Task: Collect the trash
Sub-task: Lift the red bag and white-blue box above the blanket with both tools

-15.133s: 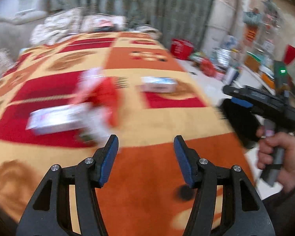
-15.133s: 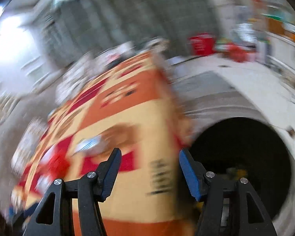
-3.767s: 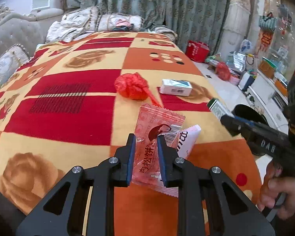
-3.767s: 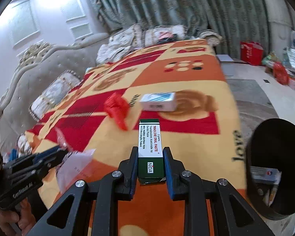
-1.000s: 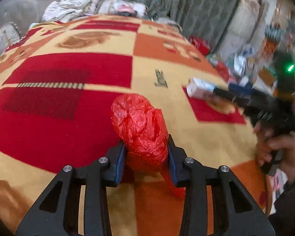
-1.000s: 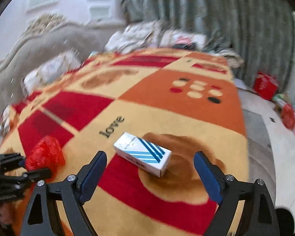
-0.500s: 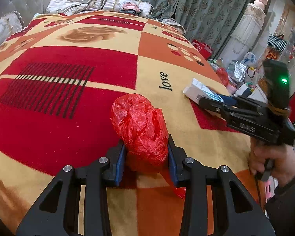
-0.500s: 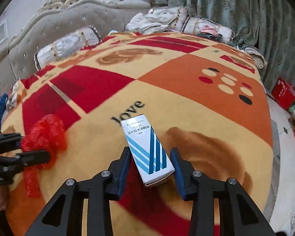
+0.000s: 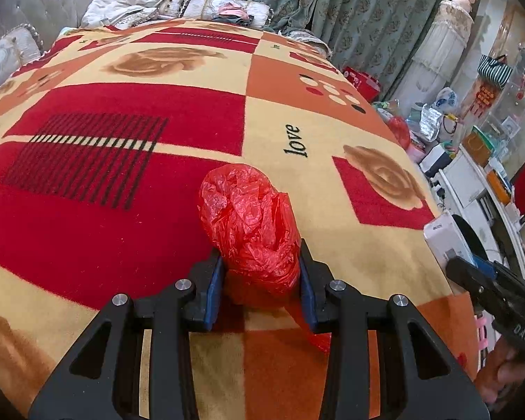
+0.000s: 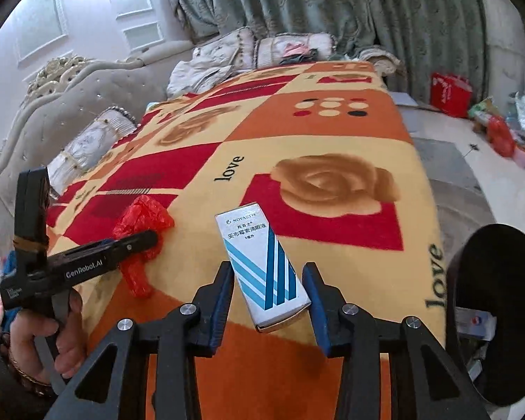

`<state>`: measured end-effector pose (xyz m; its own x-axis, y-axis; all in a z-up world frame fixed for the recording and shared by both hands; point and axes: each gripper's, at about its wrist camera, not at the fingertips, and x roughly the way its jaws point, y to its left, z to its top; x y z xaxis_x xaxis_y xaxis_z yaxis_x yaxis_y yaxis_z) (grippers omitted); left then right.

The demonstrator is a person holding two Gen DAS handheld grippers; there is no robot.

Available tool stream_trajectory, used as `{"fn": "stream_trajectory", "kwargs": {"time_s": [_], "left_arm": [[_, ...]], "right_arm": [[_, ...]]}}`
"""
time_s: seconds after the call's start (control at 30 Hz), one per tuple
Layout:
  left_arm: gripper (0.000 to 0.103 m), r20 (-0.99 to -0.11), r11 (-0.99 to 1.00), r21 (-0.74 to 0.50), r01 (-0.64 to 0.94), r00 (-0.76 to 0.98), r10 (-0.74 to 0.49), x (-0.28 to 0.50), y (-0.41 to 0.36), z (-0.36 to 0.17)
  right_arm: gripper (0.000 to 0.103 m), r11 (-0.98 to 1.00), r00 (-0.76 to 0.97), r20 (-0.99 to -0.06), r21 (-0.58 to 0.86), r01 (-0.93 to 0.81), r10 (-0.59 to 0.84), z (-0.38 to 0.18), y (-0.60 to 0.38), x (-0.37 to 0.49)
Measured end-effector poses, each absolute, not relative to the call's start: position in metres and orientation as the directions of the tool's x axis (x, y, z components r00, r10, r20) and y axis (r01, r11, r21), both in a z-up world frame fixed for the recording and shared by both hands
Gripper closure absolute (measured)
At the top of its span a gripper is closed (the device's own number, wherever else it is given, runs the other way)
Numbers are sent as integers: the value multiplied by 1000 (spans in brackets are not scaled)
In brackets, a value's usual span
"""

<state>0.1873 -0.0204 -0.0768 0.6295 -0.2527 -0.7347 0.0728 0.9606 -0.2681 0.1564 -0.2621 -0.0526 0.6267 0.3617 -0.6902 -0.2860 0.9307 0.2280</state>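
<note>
The blanket (image 9: pixel 129 182) on the bed was almost bare, so a gripper could pass freely over its middle and toward its far edge. At the far edge, pillows (image 10: pixel 227 52) and folded clothes stood in the way, and a padded headboard (image 10: pixel 70 105) closed the left edge. Beside the right edge near the front corner, a black bin (image 10: pixel 497 315) stood on the floor with its mouth open and some boxes inside; the way from the blanket to it was clear. Farther along the right edge the floor (image 10: pixel 490 182) was open, then crowded with a red bag (image 10: pixel 451 94) and other small things near the curtain (image 10: pixel 332 7).
</note>
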Motion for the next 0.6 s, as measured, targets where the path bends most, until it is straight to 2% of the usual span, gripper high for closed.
{"fn": "stream_trajectory", "kwargs": {"time_s": [0.3,0.6], "left_arm": [[68,-733,963,-259,70,635,-243,186,-20,-77],[69,-671,965,-222,140,696,-255,161,-42,-42]], "right_arm": [[64,927,626,-688,216,-306,367,-52,-262,155],[64,930,659,-656,248,-272,368,-42,-280,153]]}}
